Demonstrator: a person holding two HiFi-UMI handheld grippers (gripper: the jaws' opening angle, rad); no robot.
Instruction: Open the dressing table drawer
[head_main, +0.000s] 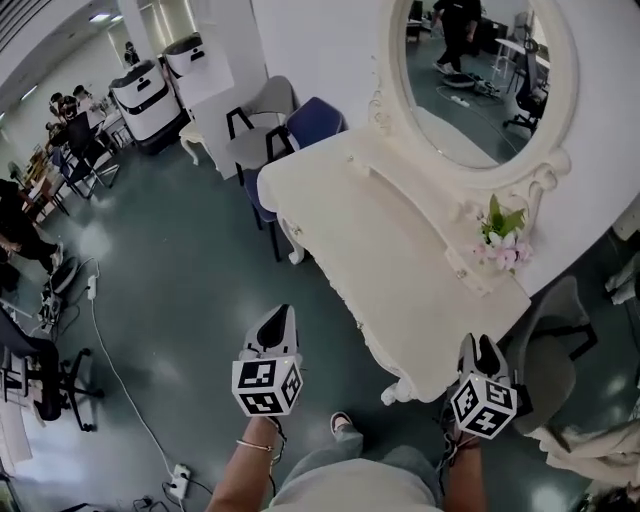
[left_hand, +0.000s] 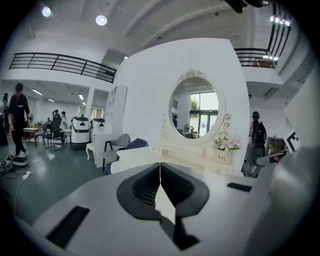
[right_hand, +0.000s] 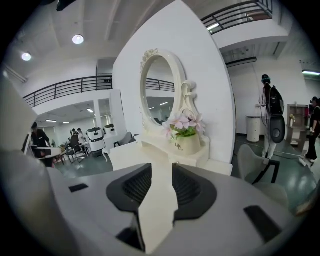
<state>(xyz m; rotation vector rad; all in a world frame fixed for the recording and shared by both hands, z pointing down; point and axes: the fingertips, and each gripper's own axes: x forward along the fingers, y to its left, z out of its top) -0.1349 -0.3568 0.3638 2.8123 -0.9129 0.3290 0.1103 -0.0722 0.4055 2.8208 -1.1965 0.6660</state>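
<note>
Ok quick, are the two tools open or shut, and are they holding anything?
Left tool: shut, holding nothing.
Right tool: open, holding nothing.

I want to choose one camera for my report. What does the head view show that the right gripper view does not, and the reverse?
Only the head view: the person's shoe and a power strip. Only the right gripper view: the balcony railing and the word Life on the flower pot. Both: the dressing table, its oval mirror, the flower pot, and the right claw, open and empty.
</note>
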